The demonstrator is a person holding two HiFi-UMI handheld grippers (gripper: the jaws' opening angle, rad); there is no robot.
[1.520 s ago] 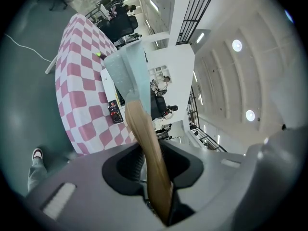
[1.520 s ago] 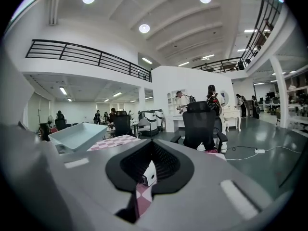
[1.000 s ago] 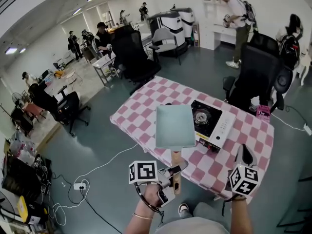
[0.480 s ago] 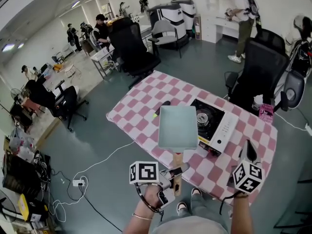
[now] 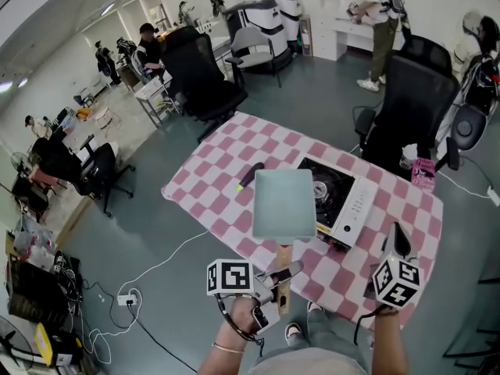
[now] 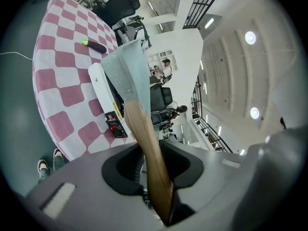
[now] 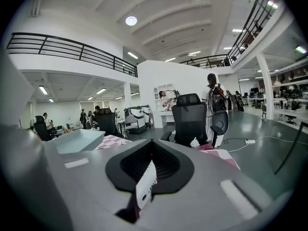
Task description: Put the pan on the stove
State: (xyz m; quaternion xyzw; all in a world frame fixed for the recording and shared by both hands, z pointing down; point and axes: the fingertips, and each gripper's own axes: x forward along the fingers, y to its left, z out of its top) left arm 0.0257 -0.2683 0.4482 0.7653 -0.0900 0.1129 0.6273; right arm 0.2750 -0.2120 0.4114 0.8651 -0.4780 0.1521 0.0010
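Observation:
A square pale-green pan with a wooden handle hangs level above the checked table, its right edge over the left side of the portable stove. My left gripper is shut on the handle's end. In the left gripper view the handle runs out between the jaws to the pan, with the stove below it. My right gripper is shut and empty near the table's front right edge. The pan shows at the left of the right gripper view.
A black marker with a yellow-green cap lies on the pink-and-white tablecloth left of the pan. Black office chairs stand behind the table. A pink box sits at its far right corner. People stand farther off in the room.
Both grippers have moved a little forward over the table. The pan went with the left one and its right edge now reaches the burner.

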